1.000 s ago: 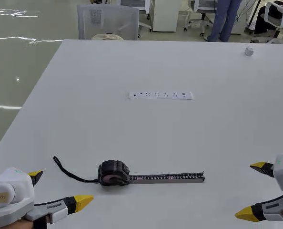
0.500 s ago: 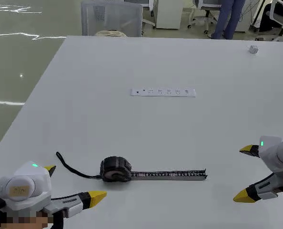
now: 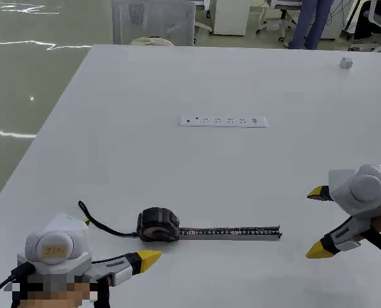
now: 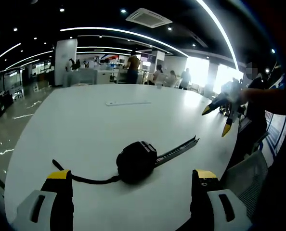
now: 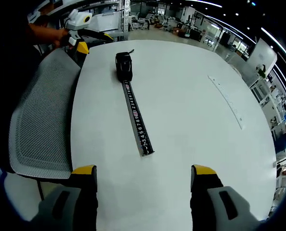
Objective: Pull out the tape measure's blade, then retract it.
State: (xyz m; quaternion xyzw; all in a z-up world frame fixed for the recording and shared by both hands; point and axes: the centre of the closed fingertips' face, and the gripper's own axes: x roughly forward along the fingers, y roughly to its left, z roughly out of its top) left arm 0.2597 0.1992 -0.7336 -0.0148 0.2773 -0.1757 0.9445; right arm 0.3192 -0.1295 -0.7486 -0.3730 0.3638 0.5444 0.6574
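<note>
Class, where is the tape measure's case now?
Head view: the case lies on the white table, beside the left gripper, blade stretching toward the right gripper.

I'm in a big open-plan office: a wide white desk (image 3: 177, 83) with a built-in power strip (image 3: 223, 121), mesh swivel chairs (image 3: 153, 22), glossy floor (image 3: 24, 77), long ceiling light strips (image 4: 119, 32).
</note>
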